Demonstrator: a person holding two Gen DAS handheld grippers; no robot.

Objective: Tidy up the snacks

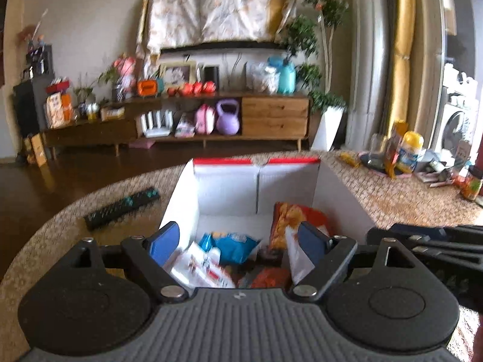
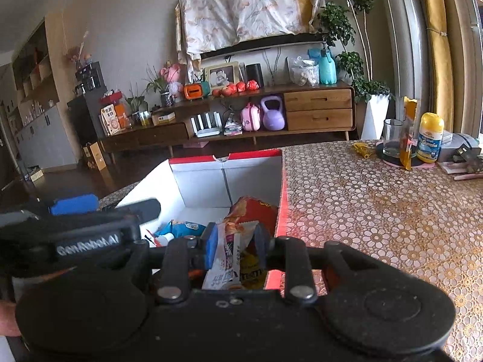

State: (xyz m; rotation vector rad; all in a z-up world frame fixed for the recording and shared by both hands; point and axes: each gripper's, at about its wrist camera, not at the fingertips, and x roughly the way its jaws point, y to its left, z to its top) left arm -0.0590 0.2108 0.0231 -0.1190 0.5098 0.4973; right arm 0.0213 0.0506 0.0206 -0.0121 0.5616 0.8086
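Observation:
A white cardboard box with a red rim (image 1: 256, 181) stands open on the table and holds several snack packs: a blue bag (image 1: 235, 246), an orange chip bag (image 1: 294, 217) and a white-and-red packet (image 1: 199, 267). My left gripper (image 1: 238, 239) is open and empty, just above the box's near side. My right gripper (image 2: 237, 242) is shut on a white snack packet (image 2: 226, 259) and holds it over the box's (image 2: 211, 178) right side, in front of the orange chip bag (image 2: 253, 211). The left gripper also shows in the right wrist view (image 2: 102, 205).
A black remote (image 1: 120, 208) lies on the table left of the box. At the far right stand a glass (image 2: 392, 138), a yellow-lidded bottle (image 2: 430, 140), an orange pouch (image 2: 409, 132) and small clutter. The patterned tablecloth (image 2: 377, 205) spreads right of the box.

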